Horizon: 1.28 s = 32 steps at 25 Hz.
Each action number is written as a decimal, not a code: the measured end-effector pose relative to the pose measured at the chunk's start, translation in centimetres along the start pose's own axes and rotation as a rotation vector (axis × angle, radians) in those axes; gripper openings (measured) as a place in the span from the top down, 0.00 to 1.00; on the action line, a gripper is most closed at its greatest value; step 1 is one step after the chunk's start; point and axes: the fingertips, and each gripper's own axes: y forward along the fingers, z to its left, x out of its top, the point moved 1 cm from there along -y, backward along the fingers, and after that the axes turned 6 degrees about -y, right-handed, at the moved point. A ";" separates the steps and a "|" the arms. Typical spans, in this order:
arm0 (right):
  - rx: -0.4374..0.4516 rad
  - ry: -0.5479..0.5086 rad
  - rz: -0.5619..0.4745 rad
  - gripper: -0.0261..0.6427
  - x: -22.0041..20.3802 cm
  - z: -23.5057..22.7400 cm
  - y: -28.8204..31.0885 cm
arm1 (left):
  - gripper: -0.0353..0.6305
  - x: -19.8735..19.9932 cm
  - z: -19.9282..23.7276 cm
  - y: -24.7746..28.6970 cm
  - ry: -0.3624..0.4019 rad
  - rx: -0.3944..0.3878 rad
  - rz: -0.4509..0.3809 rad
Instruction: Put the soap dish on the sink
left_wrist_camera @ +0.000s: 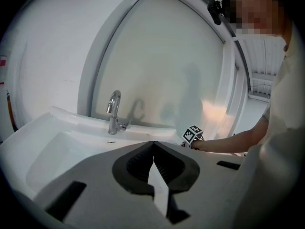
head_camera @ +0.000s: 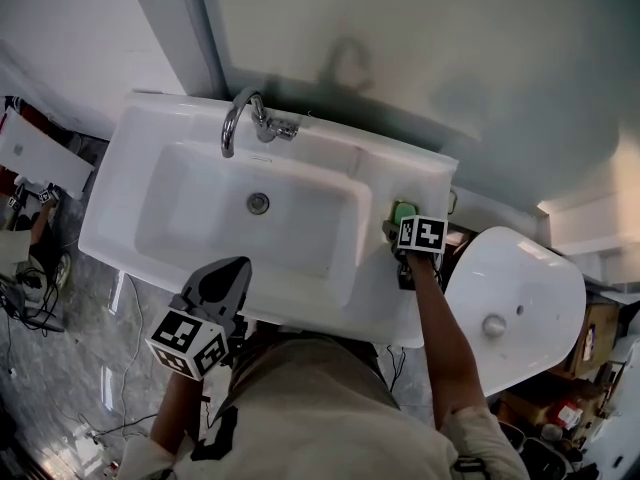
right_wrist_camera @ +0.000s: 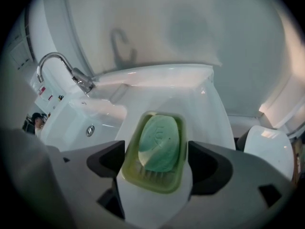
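The right gripper (right_wrist_camera: 156, 152) is reaching over the flat right-hand ledge (head_camera: 375, 258) of the white ceramic sink (head_camera: 150, 158), beside the basin and well apart from the curved chrome tap (head_camera: 240, 118). Its fingers (right_wrist_camera: 107, 161) are clasping the green rectangular plastic soap dish (right_wrist_camera: 151, 182) across its two long sides. The dish is lying level and appears to be resting on the ledge, though the contact underneath is not showing. An oval pale-green bar of soap (right_wrist_camera: 159, 144) is sitting loose on the dish's ribbed floor.

The left gripper (left_wrist_camera: 153, 149) is hanging back near the person's body with its fingers pressed together on nothing.

The dish is looking light and stiff, with thin glossy walls that are probably slippery, more so if wet. The long sides near the middle are looking like the sound place to hold. Tilting is the risk, since the soap is likely free to slide off, so level handling is what the load is asking for.
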 end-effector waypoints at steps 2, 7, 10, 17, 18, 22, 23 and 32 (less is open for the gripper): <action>0.000 -0.013 -0.030 0.32 0.3 0.1 -0.5 | 0.92 0.4 1.0 -0.6 0.005 0.020 -0.007; 0.028 -0.001 -0.179 0.31 1.6 1.4 -4.2 | 0.92 1.7 4.1 -2.6 0.052 0.083 -0.033; 0.114 0.016 -0.281 0.35 2.4 4.0 -7.3 | 0.92 2.4 6.0 -4.2 0.081 0.118 -0.045; 0.316 0.038 -0.532 0.68 5.5 11.0 -15.2 | 0.92 2.6 7.4 -5.8 0.107 0.107 -0.057; 0.329 0.035 -0.562 0.76 5.7 11.8 -16.3 | 0.92 2.5 7.4 -6.1 0.111 0.101 -0.058; 0.423 0.021 -0.637 0.94 5.9 15.5 -20.2 | 0.92 2.0 7.3 -7.3 0.105 0.075 -0.066; 0.460 0.026 -0.653 0.94 5.8 16.4 -21.0 | 0.92 1.8 7.3 -7.5 0.100 0.068 -0.067; 0.874 0.168 -0.894 0.95 6.5 21.7 -29.5 | 0.92 2.8 8.0 -9.1 0.125 -0.013 -0.110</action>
